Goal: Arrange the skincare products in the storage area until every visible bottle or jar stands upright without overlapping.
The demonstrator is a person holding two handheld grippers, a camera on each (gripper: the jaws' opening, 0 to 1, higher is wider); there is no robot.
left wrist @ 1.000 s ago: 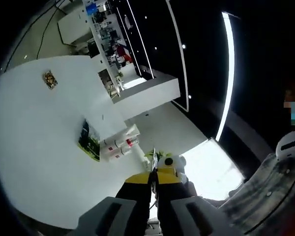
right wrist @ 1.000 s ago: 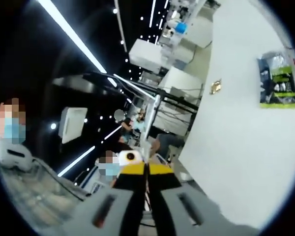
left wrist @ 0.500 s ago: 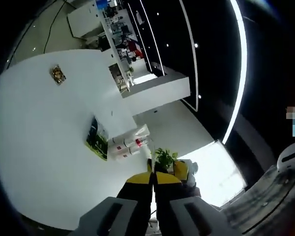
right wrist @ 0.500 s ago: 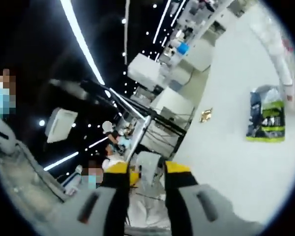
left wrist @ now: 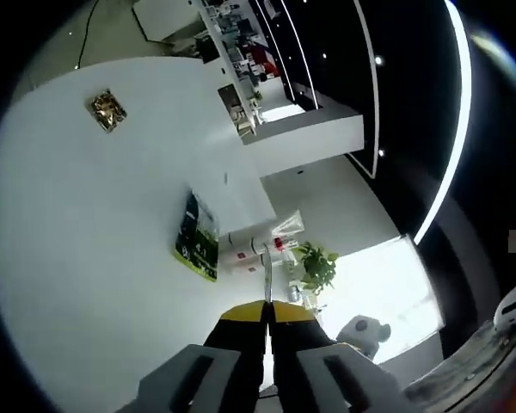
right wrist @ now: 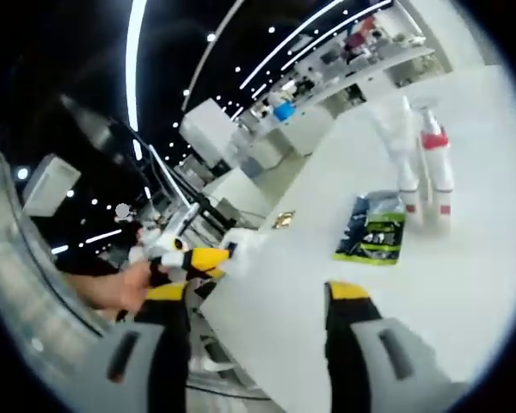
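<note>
- The labels on your skincare bottles point(right wrist: 421, 176) are too small to read, and in the left gripper view the bottles point(left wrist: 256, 244) run together so you cannot count them there for certain.
- In the right gripper view three show: a pale one with a pointed top and two white ones, one red-capped, standing close together on the white table point(right wrist: 464, 284) just beyond a dark and green pouch point(right wrist: 374, 234) that lies flat.
- In the left gripper view the same pouch point(left wrist: 198, 243) lies just beside the bottles near the table's point(left wrist: 86, 258) far edge; that view is rolled, so you cannot judge there whether they stand upright.
- A small gold-coloured object point(left wrist: 107, 108) lies well apart from them; what it is cannot be told.
- Your left gripper point(left wrist: 267, 311) has its yellow-tipped jaws pressed together, holding nothing, as they were a second ago.
- Your right gripper point(right wrist: 258, 297) now has its jaws spread wide and empty; a second ago they were together, and half a second ago only partly apart.
- Your left gripper point(right wrist: 189, 258) and the hand point(right wrist: 112, 288) holding it have come into the right gripper view from the left.
- Both cameras have swung towards the table, bringing the bottles into the right gripper view.
- The room is dark-ceilinged with long strip lights point(left wrist: 454, 120), white counters and a potted plant point(left wrist: 316, 265).
</note>
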